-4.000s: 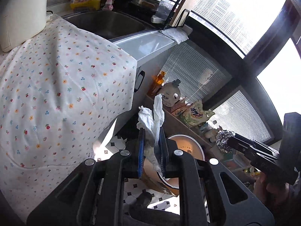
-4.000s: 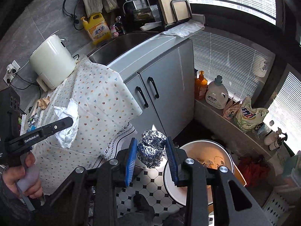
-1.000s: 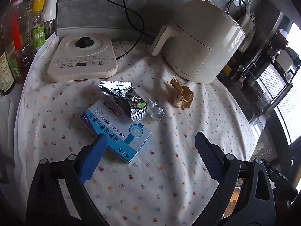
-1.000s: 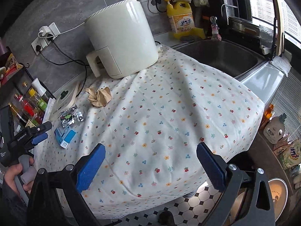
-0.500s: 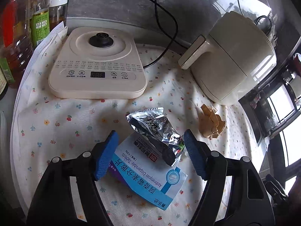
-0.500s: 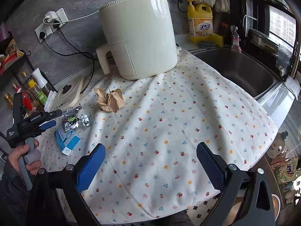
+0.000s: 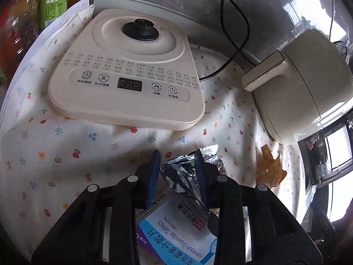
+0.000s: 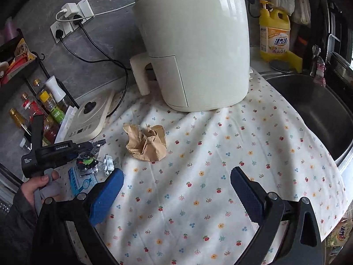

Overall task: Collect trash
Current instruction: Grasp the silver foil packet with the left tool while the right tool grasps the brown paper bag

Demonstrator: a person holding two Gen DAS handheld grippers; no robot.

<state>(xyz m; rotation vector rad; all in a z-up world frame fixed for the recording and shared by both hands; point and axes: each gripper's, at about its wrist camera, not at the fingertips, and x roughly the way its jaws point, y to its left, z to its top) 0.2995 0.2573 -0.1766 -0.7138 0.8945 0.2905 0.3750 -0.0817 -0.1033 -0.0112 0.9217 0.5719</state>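
Note:
My left gripper [image 7: 177,156] is shut on a crumpled silver foil wrapper [image 7: 183,174] that lies on a blue-and-white tablet box [image 7: 176,227] on the floral cloth. In the right wrist view the left gripper [image 8: 88,148] sits over the same wrapper [image 8: 87,162] and box [image 8: 81,182]. A white blister piece [image 8: 108,162] lies beside them. A crumpled brown paper [image 8: 145,142] lies mid-cloth, also in the left wrist view [image 7: 270,170]. My right gripper [image 8: 176,190] is open and empty, above the cloth in front of the brown paper.
A cream induction base [image 7: 128,75] and a cream air fryer [image 8: 194,44] stand at the back with black cords. Bottles [image 8: 46,110] stand in a rack at the left. A sink [image 8: 313,106] and a yellow detergent bottle [image 8: 274,33] are at the right.
My left gripper has moved down and closed on the foil wrapper. My right gripper has moved closer over the cloth toward the brown paper, still open.

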